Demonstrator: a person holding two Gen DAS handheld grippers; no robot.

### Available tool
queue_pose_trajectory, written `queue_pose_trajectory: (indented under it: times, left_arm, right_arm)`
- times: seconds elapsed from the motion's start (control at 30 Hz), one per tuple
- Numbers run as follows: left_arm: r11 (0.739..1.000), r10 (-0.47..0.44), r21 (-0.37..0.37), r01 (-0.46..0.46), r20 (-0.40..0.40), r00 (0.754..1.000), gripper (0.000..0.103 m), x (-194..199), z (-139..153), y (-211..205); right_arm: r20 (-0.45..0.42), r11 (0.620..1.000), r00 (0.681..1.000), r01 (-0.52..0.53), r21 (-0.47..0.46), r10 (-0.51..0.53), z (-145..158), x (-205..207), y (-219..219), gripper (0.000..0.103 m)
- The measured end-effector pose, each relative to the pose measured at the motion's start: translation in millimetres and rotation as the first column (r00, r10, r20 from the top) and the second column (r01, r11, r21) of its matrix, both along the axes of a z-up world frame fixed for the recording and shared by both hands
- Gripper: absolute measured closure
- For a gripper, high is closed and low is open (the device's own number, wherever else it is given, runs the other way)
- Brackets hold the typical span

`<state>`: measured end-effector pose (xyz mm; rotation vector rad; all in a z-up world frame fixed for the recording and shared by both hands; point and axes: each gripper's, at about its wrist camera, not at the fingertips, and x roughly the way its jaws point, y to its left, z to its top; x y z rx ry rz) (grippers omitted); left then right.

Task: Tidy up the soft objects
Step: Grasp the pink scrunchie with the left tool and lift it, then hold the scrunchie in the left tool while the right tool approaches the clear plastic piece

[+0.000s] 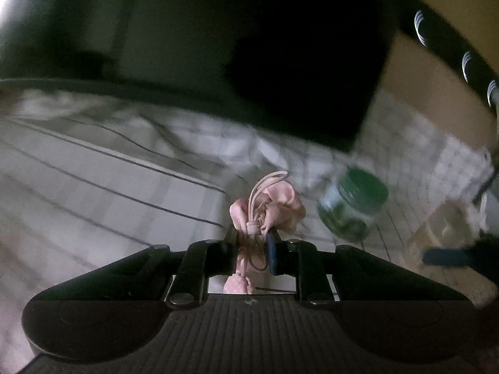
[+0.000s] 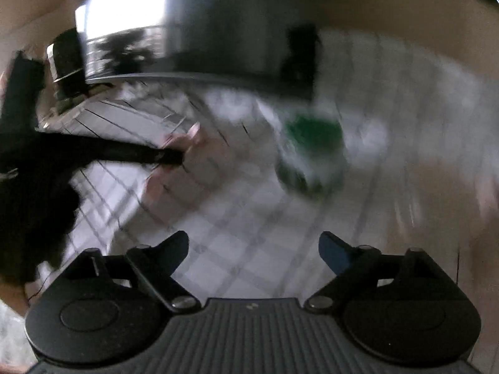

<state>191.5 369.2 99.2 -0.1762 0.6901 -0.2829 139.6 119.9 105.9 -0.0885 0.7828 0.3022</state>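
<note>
Left wrist view: a pink drawstring pouch (image 1: 268, 215) is clamped at frame centre by the left gripper (image 1: 254, 249), while the right gripper (image 2: 254, 249) is held spread wide, a green-lidded jar (image 1: 354, 205) lying just right.

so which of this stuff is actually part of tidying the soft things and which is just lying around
Part of the job:
- pink drawstring pouch, clamped in the left hand-held gripper
- right hand-held gripper, open and empty

Just lying about:
- green-lidded jar, on the checked cloth
- striped sheet
- cardboard box
</note>
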Motion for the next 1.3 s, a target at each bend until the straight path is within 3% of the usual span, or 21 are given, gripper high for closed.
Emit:
queue_pose_trajectory:
  times: [0.1, 0.13, 0.17, 0.2, 0.43, 0.73, 0.97, 1.17, 1.3]
  left_arm:
    - [0.996, 0.084, 0.001, -0.084, 0.04, 0.996, 0.082, -13.7, 17.3, 29.1]
    - [0.995, 0.103, -0.001, -0.103, 0.047, 0.994, 0.082, -16.8, 21.0, 36.0]
    - [0.992, 0.127, -0.003, -0.127, 0.053, 0.99, 0.082, -22.8, 24.4, 45.1]
    - [0.989, 0.145, -0.004, -0.145, 0.054, 0.988, 0.082, -27.7, 26.0, 51.6]
    - [0.979, 0.204, -0.021, -0.204, -0.017, 0.979, 0.082, -46.3, 12.3, 79.2]
    - [0.978, 0.205, -0.035, -0.207, -0.06, 0.977, 0.082, -46.6, -2.2, 82.4]
    - [0.975, 0.209, -0.067, -0.213, -0.056, 0.976, 0.082, -38.4, -1.9, 88.3]
    - [0.976, 0.192, -0.091, -0.197, -0.061, 0.979, 0.082, -30.2, -3.1, 84.2]
    - [0.978, 0.179, -0.095, -0.185, -0.065, 0.982, 0.082, -26.5, -4.7, 80.1]
  right_arm:
    - [0.039, 0.994, 0.997, -0.064, -0.085, 0.067, 5.2, 26.7, 30.8, 0.041]
    - [0.041, 0.991, 0.996, -0.077, -0.114, 0.082, 2.6, 35.8, 40.4, 0.058]
    - [0.037, 0.987, 0.995, -0.091, -0.133, 0.097, -1.8, 43.8, 48.2, 0.067]
    - [0.034, 0.985, 0.994, -0.102, -0.142, 0.108, -6.7, 51.0, 54.0, 0.068]
    - [0.025, 0.979, 0.991, -0.124, -0.159, 0.13, -39.9, 97.3, 74.6, 0.07]
    - [-0.066, 0.99, 0.988, -0.14, -0.031, 0.138, -66.7, 144.4, 74.8, 0.07]
    - [-0.134, 0.984, 0.975, -0.176, 0.028, 0.178, -66.4, 114.5, 64.5, 0.071]
    - [-0.074, 0.998, 0.995, -0.065, 0.028, 0.067, -57.4, 115.8, 64.6, 0.071]
    - [-0.1, 0.998, 0.995, 0.034, 0.057, -0.028, -61.3, 127.9, 64.6, 0.071]
